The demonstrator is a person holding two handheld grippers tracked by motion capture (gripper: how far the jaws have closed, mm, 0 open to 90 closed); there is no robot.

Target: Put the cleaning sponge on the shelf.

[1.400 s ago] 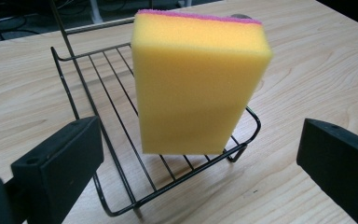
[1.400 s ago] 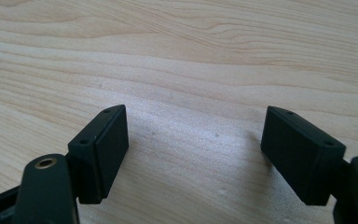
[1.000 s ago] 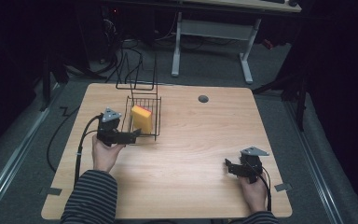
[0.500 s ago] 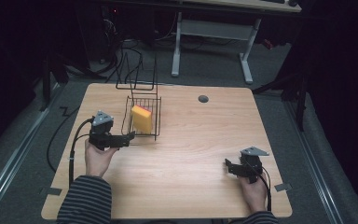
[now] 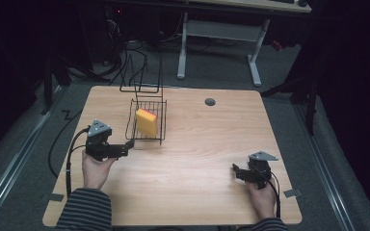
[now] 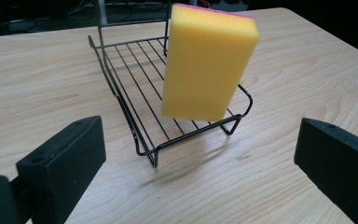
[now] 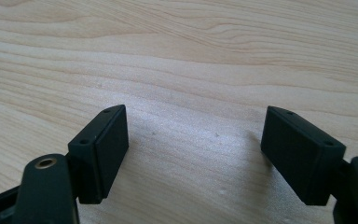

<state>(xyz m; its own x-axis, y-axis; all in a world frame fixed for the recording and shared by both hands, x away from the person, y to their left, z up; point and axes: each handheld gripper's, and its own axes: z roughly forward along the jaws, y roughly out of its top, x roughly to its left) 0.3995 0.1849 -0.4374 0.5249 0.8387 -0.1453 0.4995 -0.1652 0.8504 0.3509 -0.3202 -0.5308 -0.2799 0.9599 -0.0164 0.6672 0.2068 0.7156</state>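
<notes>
A yellow sponge (image 5: 147, 121) with a pink top face stands on end in a black wire rack (image 5: 131, 130) on the wooden table (image 5: 207, 144). My left gripper (image 5: 129, 144) lies level at the rack's near left corner, pointing at it, open. In the left gripper view the sponge (image 6: 207, 65) and rack (image 6: 121, 93) sit ahead of the left gripper (image 6: 200, 140), apart from it. Its jaws have just closed a little, with nothing between them. My right gripper (image 5: 234, 171) rests near the table's front right, and the right gripper (image 7: 193, 135) stands open over bare wood.
Tall wire uprights (image 5: 142, 72) rise at the rack's far end, by the table's back edge. A round cable hole (image 5: 210, 102) sits in the table's far middle. White desk legs (image 5: 183, 48) and cables lie on the floor beyond.
My left hand has drawn the gripper leftward, away from the rack's front, leaving the sponge standing in the rack. The right hand has stayed put.
</notes>
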